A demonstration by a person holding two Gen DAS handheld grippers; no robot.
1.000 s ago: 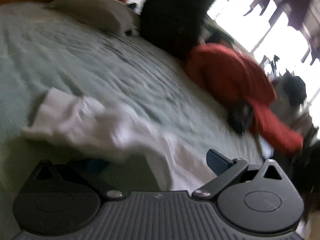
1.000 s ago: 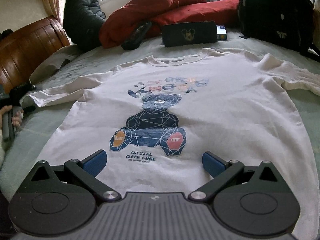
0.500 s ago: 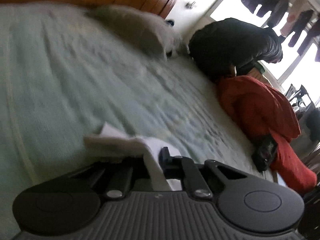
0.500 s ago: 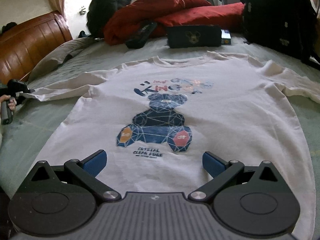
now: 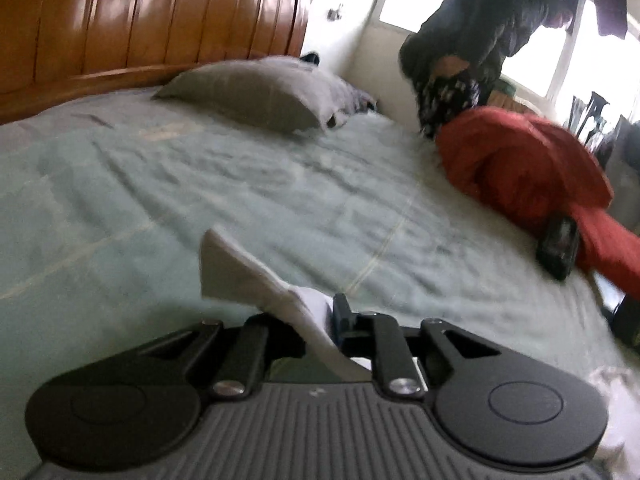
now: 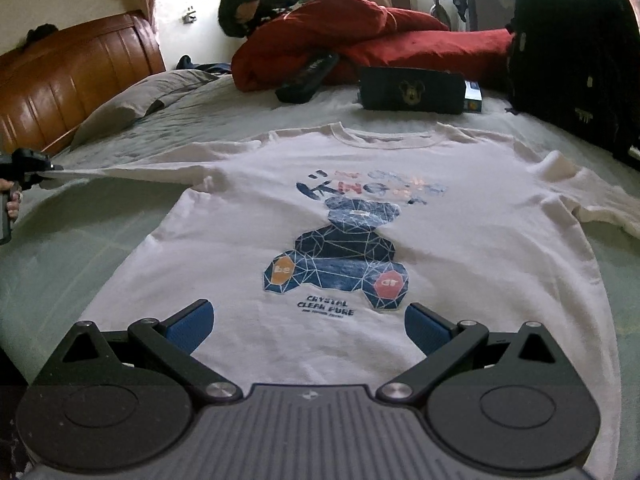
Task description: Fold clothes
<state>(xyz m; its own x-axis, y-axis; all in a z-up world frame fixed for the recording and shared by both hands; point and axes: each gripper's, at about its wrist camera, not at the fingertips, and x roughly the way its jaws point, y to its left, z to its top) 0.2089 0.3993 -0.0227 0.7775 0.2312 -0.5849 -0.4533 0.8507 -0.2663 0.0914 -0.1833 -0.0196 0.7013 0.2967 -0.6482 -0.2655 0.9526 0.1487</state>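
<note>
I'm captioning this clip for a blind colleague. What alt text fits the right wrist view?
A white T-shirt with a blue geometric bear print lies face up on a pale green bed, seen past the open right gripper. At the far left, the left gripper pulls one sleeve out taut. Red bedding and a dark backpack sit beyond.

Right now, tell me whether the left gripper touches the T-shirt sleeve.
Touching. The left wrist view shows the left gripper, jaws easing open, with the white sleeve pinched between them.
</note>
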